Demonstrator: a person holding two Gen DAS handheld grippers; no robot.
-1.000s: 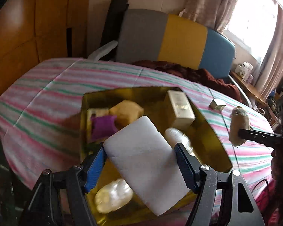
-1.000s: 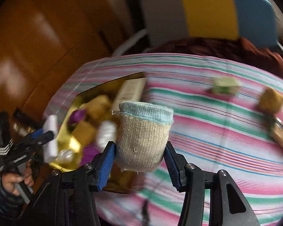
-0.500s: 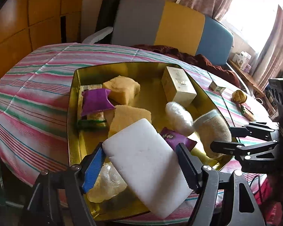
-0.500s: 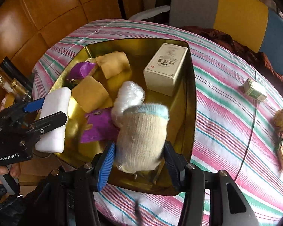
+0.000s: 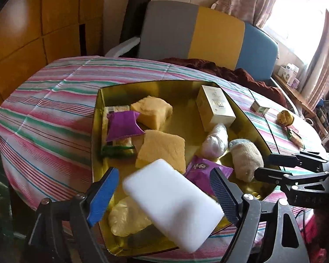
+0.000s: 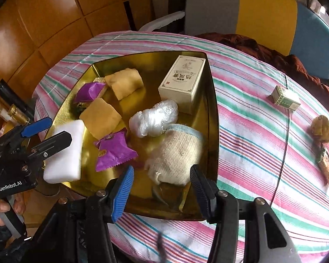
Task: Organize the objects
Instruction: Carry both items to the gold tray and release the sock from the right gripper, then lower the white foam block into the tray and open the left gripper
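Through the left wrist camera we see our left gripper (image 5: 164, 189) over the near end of the gold tray (image 5: 96, 118), its jaws opening. The white foam block (image 5: 173, 199) lies slanted between them; a clear gap shows beside the blue pad, while its far edge seems at most to brush the dark pad, so nothing clamps it. Our right gripper (image 5: 266, 164) reaches in from the right, its tips beside the rolled sock (image 5: 245, 160), which lies in the tray next to a clear plastic bundle (image 5: 215, 141).

Through the right wrist camera our right gripper (image 6: 162, 183) hangs above the tray's (image 6: 212, 100) near corner, jaws opening. The sock (image 6: 175, 155) lies on the tray floor just ahead of the pads, between them yet touching neither that we can see. The left gripper (image 6: 48, 132) at the left has the foam block (image 6: 64, 153) loosely between its fingers, over the tray's edge. A cream box (image 6: 182, 83) stands farther back
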